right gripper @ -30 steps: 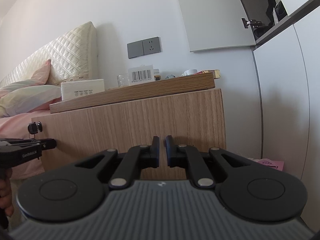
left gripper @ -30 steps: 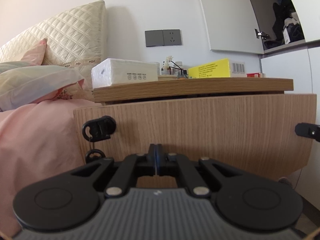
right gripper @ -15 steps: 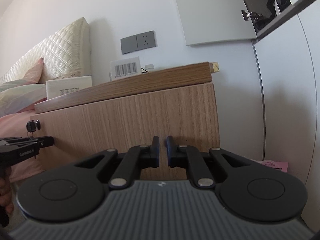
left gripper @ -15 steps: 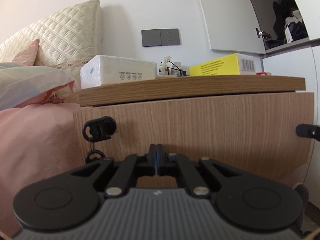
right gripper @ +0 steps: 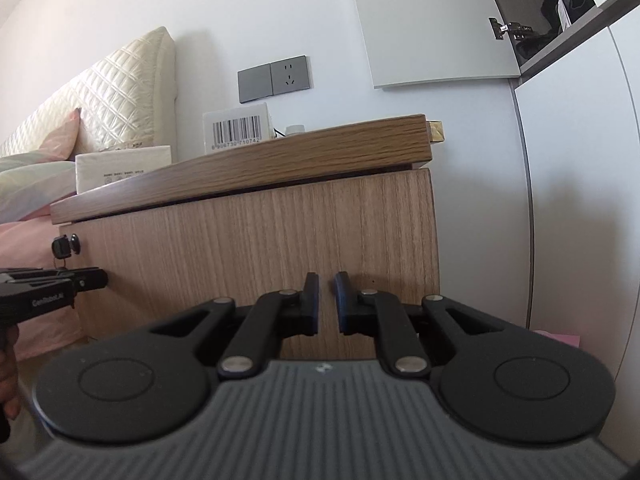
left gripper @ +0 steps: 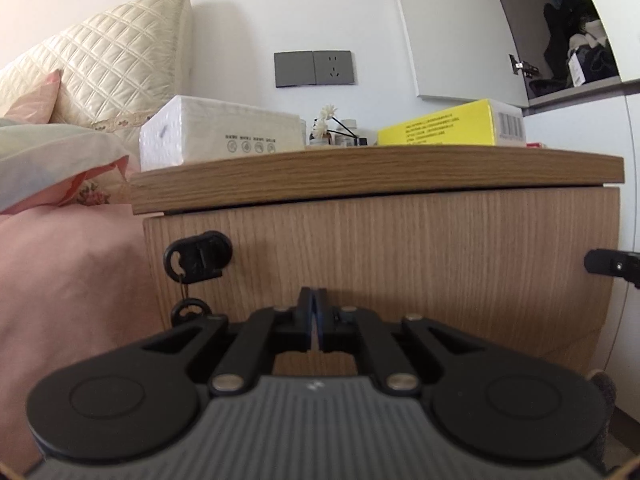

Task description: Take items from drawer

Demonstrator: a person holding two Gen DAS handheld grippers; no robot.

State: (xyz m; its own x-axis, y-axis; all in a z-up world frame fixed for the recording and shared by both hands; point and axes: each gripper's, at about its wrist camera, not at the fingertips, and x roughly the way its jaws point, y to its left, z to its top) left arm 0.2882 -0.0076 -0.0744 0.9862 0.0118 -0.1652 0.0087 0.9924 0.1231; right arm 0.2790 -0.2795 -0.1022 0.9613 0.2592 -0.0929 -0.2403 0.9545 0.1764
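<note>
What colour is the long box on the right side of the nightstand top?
Bright yellow, with a white barcoded end; the box shows best in the left wrist view.

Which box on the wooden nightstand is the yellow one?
The yellow cardboard box on the right side of the nightstand top, with a barcode on its end. The other, a white tissue pack, sits on the left, nearer the bed.

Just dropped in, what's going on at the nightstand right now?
A person holds two grippers low in front of the wooden nightstand's drawer front, which looks closed. The left gripper is shut and empty, close to the panel's middle. The right gripper has a narrow gap between its fingers and faces the panel's right end. A key sits in the lock at the upper left. Nothing has been taken out yet.
</note>
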